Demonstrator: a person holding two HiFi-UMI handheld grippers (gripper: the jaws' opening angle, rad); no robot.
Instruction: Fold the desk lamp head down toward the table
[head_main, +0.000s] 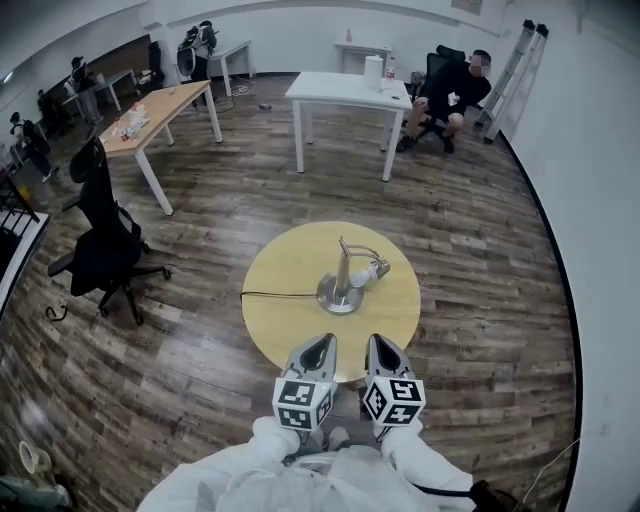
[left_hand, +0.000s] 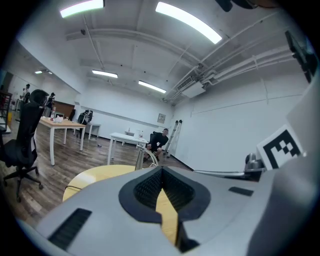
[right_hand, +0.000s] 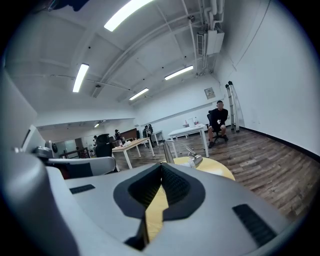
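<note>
**Approach to the lamp, both jaws closed**

The left hand-held gripper (head_main: 320, 345) and right hand-held gripper (head_main: 381, 345), jaws together and empty, hover at the 6 o'clock edge of the round yellow wooden table (head_main: 270, 330). The silver gooseneck desk lamp (head_main: 343, 262) stands mid-table, its head (head_main: 371, 270) drooping toward 2 o'clock. Best practice: pin the base (head_main: 338, 297) and press the head gently.

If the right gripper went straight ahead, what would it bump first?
Most likely the lamp: its post stands just beyond the right gripper's shut tips, on the round table. Depth is hard to judge, so it might graze the tabletop first.
</note>
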